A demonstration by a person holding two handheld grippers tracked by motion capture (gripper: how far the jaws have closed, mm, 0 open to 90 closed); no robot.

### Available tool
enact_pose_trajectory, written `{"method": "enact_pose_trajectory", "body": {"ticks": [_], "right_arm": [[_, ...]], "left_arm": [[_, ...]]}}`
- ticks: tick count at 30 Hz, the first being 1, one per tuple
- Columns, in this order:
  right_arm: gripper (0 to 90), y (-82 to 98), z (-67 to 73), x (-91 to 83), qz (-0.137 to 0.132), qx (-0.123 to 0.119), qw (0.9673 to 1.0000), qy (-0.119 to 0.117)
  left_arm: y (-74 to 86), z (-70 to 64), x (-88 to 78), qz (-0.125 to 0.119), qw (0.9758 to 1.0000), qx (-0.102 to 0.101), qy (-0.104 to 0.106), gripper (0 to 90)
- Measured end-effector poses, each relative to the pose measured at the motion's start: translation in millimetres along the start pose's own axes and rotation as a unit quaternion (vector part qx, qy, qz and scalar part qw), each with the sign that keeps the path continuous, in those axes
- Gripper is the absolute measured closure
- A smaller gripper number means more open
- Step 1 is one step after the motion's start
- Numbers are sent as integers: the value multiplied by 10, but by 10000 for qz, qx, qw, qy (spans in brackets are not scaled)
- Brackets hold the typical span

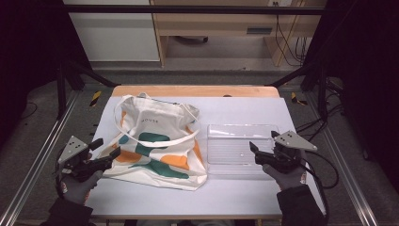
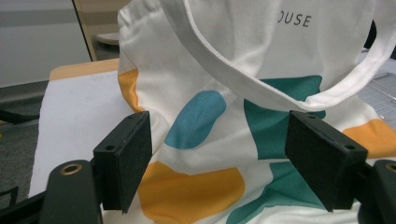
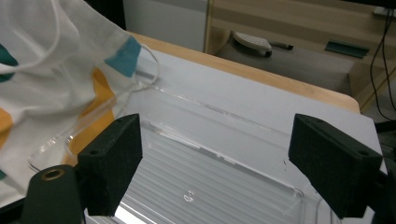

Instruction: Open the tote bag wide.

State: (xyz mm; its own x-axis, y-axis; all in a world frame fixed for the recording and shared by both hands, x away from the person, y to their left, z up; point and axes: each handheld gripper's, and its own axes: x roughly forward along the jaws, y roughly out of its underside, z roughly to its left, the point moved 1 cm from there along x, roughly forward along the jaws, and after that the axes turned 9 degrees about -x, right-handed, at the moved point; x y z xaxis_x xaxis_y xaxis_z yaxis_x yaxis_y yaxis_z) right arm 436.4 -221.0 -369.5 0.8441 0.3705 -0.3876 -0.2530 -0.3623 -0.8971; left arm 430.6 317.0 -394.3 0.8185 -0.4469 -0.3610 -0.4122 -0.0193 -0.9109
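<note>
Tote bag (image 1: pixel 157 146): laid flat on the counter (image 1: pixel 244 110), left of centre in the high view; white cloth printed with orange, teal and blue patches, lettering seen near its top edge; a long handle (image 1: pixel 162 141) is looped across the front
Clear tray (image 1: pixel 240 148): seen right of centre in the high view, just beside the bag's right edge; ribbed bottom, nothing in it; in the right gripper view the bag's edge is seen lapping over the tray's far left corner (image 3: pixel 70 140)
Left claw (image 1: pixel 109 151): held at lower left of the high view, at the bag's lower left corner; jaws spread wide, the printed cloth (image 2: pixel 210 140) is seen between them, not pinched
Right claw (image 1: pixel 254 153): held at lower right of the high view, over the tray's near right part; jaws spread wide, nothing gripped
Hands: both gloved in grey, sleeves dark
</note>
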Motion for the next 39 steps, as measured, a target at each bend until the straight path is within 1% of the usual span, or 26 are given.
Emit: {"method": "enact_pose_trajectory", "body": {"ticks": [1, 2, 6, 10, 12, 14, 15, 16, 18, 20, 21, 25, 27, 29, 31, 32, 35, 39], "right_arm": [[175, 0, 0, 0, 0, 0, 10000, 0], [175, -66, 22, 14, -84, -13, 10000, -48], [184, -158, 82, 69, -193, -29, 9997, -175], [196, -236, 165, 130, -216, -57, 9993, -289], [201, -278, 205, 158, -245, -25, 9991, -351], [204, -326, 253, 186, -263, -60, 9989, -379], [204, -326, 253, 186, -263, -60, 9989, -379], [211, -372, 299, 215, -313, -68, 9986, -430], [217, -419, 348, 246, -327, -112, 9983, -468], [227, -458, 400, 274, -347, -90, 9979, -547], [232, -474, 422, 293, -372, -118, 9976, -568], [248, -519, 511, 360, -371, -77, 9969, -687], [254, -528, 531, 380, -381, -88, 9968, -694], [261, -547, 592, 430, -368, -99, 9964, -756], [261, -554, 612, 448, -361, -130, 9964, -752], [262, -567, 644, 475, -375, -109, 9960, -799], [263, -585, 688, 510, -377, -138, 9957, -838], [264, -606, 741, 548, -389, -143, 9953, -875]], "left_arm": [[0, 0, 0, 0, 10000, 0, 0, 232], [-18, -4, -6, -19, 10000, 16, -2, 234], [-59, -9, -9, -51, 10000, 34, 9, 244], [-111, -23, -2, -73, 9999, 84, 8, 253], [-143, -35, 5, -87, 9999, 92, 23, 257], [-172, -51, 16, -106, 9999, 124, 29, 260], [-172, -51, 16, -106, 9999, 124, 29, 262], [-197, -71, 33, -111, 9998, 153, 37, 265], [-218, -90, 50, -118, 9998, 167, 50, 270], [-238, -110, 64, -112, 9997, 182, 74, 279], [-238, -110, 64, -112, 9997, 182, 74, 285], [-292, -177, 109, -128, 9996, 243, 113, 307], [-304, -196, 121, -137, 9995, 258, 118, 317], [-342, -252, 159, -128, 9993, 326, 115, 324], [-355, -271, 173, -130, 9993, 337, 109, 326], [-383, -303, 199, -143, 9992, 350, 113, 331], [-414, -347, 244, -144, 9991, 364, 136, 338], [-436, -386, 295, -134, 9990, 400, 125, 350]]}}
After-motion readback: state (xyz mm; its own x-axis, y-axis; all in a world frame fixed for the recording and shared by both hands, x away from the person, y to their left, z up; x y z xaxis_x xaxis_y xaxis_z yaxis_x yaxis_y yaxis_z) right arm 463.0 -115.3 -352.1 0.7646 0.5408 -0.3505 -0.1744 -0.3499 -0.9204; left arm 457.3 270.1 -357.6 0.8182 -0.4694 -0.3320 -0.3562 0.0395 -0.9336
